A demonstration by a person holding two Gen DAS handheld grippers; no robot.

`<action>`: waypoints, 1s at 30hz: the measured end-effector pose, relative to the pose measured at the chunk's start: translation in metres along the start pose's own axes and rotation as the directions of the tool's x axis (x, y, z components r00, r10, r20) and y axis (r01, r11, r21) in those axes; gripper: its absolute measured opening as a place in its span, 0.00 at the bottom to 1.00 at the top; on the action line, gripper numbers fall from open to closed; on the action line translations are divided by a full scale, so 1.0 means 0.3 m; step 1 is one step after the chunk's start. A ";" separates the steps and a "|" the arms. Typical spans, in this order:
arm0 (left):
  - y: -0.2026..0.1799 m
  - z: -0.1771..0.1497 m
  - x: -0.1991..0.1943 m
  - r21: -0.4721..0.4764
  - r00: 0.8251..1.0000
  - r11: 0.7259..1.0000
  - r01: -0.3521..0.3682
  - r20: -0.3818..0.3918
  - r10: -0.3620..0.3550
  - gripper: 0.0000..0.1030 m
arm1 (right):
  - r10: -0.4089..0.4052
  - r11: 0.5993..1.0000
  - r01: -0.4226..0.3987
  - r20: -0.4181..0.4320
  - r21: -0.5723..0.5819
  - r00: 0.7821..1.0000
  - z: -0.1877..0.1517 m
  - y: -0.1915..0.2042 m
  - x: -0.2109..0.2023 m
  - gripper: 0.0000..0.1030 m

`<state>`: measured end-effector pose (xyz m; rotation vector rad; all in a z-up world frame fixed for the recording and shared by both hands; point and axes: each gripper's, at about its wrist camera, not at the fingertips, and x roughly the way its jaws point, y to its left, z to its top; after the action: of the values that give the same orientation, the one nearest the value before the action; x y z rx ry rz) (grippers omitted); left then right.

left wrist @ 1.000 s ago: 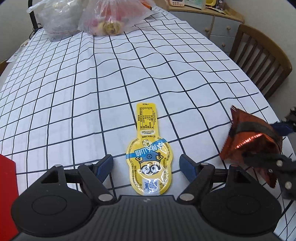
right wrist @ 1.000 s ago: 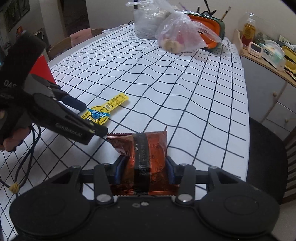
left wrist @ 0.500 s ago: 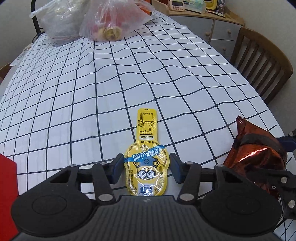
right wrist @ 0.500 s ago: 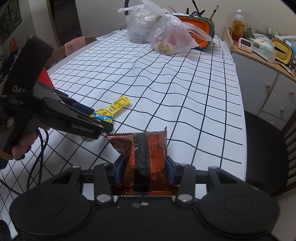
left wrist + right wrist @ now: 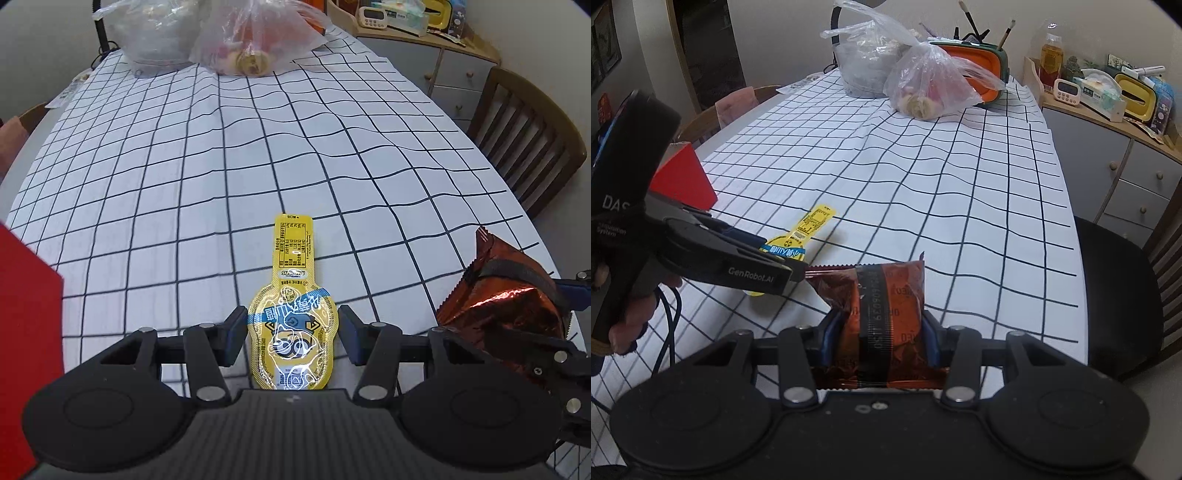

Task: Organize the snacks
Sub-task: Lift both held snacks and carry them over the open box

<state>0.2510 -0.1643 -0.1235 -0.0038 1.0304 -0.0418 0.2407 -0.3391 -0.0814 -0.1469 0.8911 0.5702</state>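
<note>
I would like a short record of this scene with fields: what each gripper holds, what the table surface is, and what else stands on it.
left gripper: shut on the yellow snack pouch
right gripper: shut on the red foil packet
surface: checked tablecloth, white with dark lines
far end of table: two plastic bags, orange container
left side: red box
beside table: wooden chair

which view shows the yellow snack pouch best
The left wrist view: the yellow snack pouch lies face-up and whole between the left gripper fingers. The right wrist view shows only its label end; the left gripper hides the rest.
</note>
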 end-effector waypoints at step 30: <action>0.441 -0.203 -0.519 -0.129 0.995 0.992 0.001 0.099 0.011 0.50 | 0.021 1.000 -0.020 0.081 -0.015 0.996 0.122 0.575 -0.165 0.41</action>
<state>0.1231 -0.0254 -0.0244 -0.1196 0.9319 0.0291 0.1508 -0.2009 -0.0013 -0.1261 0.8105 0.5977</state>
